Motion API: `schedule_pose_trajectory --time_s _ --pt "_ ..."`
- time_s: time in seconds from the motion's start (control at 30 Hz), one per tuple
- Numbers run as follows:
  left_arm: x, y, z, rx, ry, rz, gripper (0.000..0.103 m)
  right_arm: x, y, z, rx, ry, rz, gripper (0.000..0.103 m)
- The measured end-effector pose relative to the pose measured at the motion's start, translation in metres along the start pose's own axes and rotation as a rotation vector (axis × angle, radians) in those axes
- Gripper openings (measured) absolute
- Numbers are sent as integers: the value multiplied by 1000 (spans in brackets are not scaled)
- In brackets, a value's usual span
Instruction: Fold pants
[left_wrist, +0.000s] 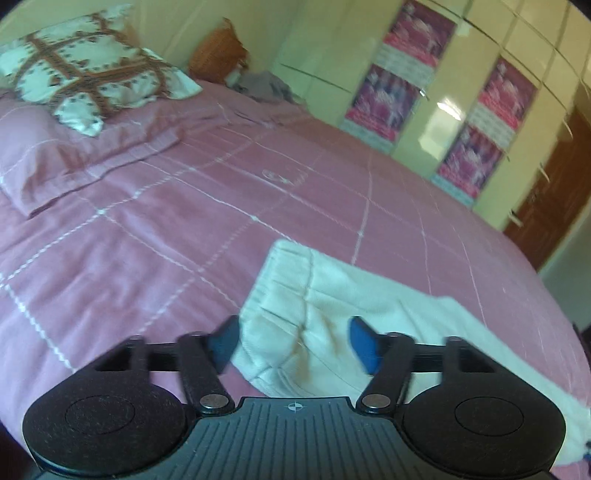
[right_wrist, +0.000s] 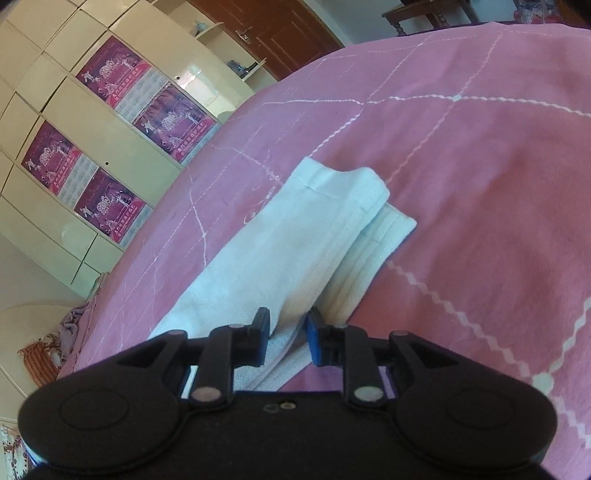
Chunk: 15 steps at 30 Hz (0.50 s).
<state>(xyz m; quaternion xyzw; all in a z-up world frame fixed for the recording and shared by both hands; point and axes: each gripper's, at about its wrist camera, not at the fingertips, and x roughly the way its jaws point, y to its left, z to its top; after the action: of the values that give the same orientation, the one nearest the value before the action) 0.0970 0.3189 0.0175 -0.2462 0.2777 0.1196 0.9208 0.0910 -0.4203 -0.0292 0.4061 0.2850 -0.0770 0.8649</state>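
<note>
Up close, the left gripper (left_wrist: 295, 341) stands with its blue pads wide apart over the waistband end of the white pants (left_wrist: 332, 314), clamping nothing. The right gripper (right_wrist: 286, 338) has its jaws narrowed around a fold of the legs; whether they pinch it is unclear. The pants lie on a pink bedspread (left_wrist: 147, 229), cream wardrobe (right_wrist: 110, 140) beyond.

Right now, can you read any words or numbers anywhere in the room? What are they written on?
"200": big number on the purple posters stuck on the cupboard doors, and only a guess, as the print is fuzzy.
The small writing and grids under each poster: too small and blurred to read.
White pants, pink bedspread, pillow: no words that show.
</note>
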Motion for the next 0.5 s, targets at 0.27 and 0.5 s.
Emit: schedule_pose_trajectory --time_s 0.27,0.5 --pt "40 29 -12 -181 140 -110 49 -2 4 -9 -47 -60 7 40" --pt "69 39 -12 -241 131 -164 14 0 5 -7 -56 -54 27 50"
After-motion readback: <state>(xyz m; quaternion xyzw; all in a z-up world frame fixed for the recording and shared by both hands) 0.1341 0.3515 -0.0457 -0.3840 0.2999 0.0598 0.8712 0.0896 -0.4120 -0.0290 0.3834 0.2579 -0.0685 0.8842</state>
